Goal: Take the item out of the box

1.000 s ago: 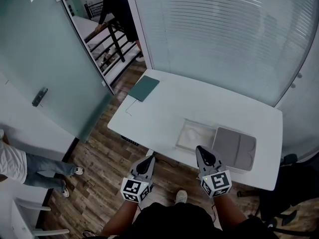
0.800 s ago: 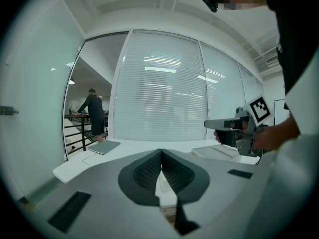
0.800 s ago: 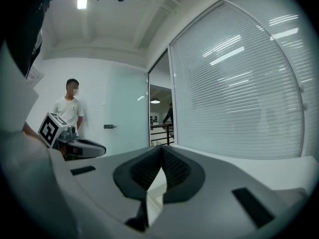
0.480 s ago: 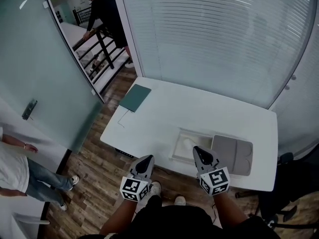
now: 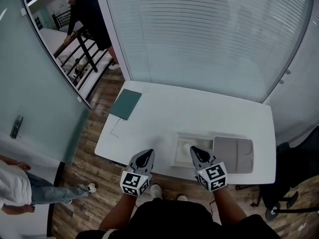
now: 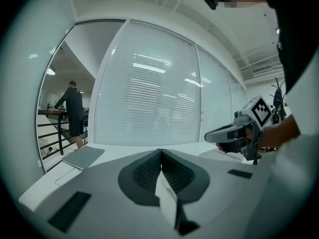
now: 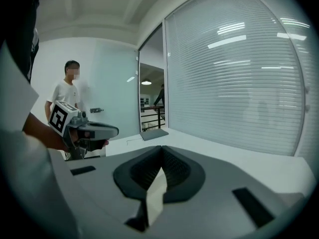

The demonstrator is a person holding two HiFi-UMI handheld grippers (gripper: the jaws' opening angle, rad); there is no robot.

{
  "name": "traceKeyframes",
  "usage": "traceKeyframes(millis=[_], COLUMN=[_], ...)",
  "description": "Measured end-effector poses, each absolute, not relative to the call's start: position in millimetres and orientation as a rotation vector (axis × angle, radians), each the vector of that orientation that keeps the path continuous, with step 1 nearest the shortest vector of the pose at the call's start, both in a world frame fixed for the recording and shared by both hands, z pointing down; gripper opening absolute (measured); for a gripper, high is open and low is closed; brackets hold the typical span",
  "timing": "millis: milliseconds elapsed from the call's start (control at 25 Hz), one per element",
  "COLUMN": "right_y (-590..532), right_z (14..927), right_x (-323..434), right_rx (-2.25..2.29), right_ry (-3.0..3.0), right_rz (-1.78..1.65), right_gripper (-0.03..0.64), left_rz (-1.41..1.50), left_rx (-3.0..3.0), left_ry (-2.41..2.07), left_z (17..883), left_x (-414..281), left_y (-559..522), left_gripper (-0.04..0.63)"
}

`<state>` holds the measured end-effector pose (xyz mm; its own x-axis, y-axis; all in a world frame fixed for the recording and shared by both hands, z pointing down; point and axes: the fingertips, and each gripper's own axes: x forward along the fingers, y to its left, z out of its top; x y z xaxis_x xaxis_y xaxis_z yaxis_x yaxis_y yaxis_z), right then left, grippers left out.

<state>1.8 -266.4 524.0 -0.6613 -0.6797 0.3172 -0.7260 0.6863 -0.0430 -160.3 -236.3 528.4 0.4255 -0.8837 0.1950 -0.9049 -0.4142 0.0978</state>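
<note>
The box [image 5: 177,156] at the table [image 5: 199,108] edge could be shoved off by the closed, empty left gripper [image 5: 147,154] and right gripper [image 5: 194,151].

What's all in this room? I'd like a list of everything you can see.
table: one, white, in front of the blinds
box: one, white, open, at the table's near edge
item: one, pale, inside the box; too small to identify
lid: one, grey, lying to the right of the box
flat pad: one, green, at the table's far left corner
cord: one, thin, beside the pad
office chair: one, black, to the right of the table
railing: one, black, past the glass door
bystanders: two, one in black at the railing, one in white at lower left
left gripper: one, grey, shut, empty
right gripper: one, grey, shut, empty, over the box
</note>
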Motion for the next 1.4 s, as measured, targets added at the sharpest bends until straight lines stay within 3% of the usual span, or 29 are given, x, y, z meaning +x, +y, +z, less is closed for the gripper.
traceKeyframes(millis=[280,600,840,1400], right_y=[-281.9,-285.7,-286.3,-284.5], right_z=[548.5,580.9,613.8,680.8], right_x=[-0.8,-7.7,-14.0,-13.4], right_rx=[1.156,1.061,0.995,0.831], right_ry=[-2.499,-2.341,-2.184,-1.935], right_rz=[0.259,0.261,0.288,0.415], right_gripper=[0.008,0.116,0.162,0.204], left_rz=[0.177,0.178,0.176,0.146], left_rx=[2.514,2.534,2.550,2.542], left_ry=[-1.498,-1.447,-1.406,-1.398], left_z=[539.2,547.0,550.2,549.2], left_x=[-164.7,-172.1,-173.1,-189.2], left_y=[-257.3,-267.2,-268.0,-276.6], left_gripper=[0.011,0.011,0.011,0.011])
